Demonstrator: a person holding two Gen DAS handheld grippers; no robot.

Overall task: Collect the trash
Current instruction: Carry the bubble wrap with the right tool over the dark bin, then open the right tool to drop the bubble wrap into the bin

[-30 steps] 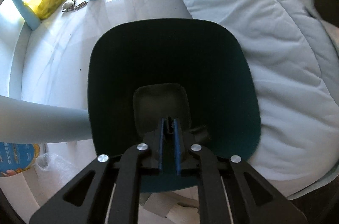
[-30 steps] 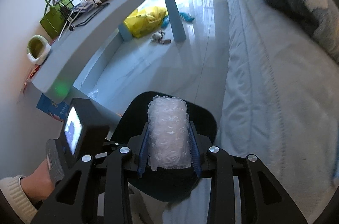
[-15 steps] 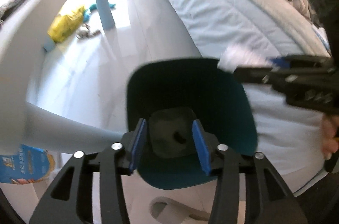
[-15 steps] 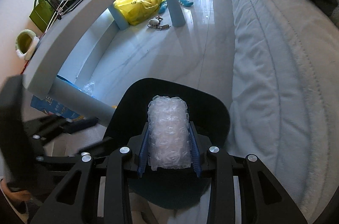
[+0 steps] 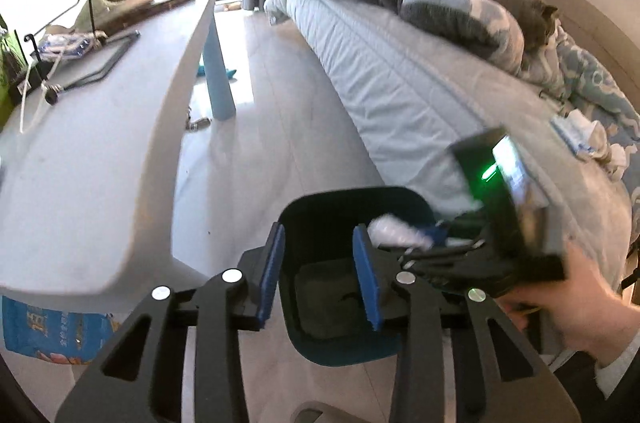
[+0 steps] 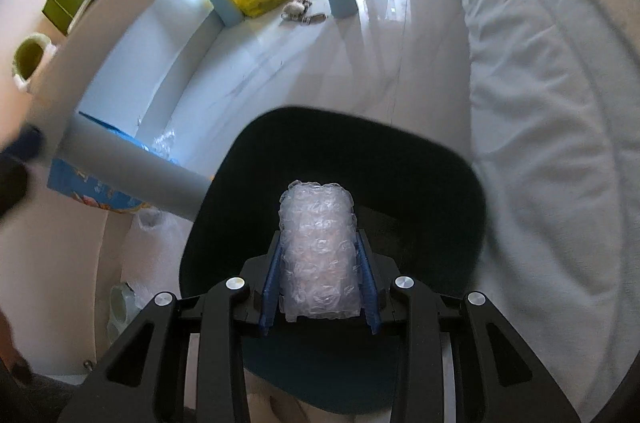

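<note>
While right gripper clamps bubble wrap above bin, left jaws empty, just narrowing — cat, seemingly, left view only.

The left gripper now sits higher above the dark teal bin, its jaws parted and empty after opening wide and closing partway. The right gripper is lower, its bubble wrap roll now over the bin's mouth, just right of the left fingers.
</note>
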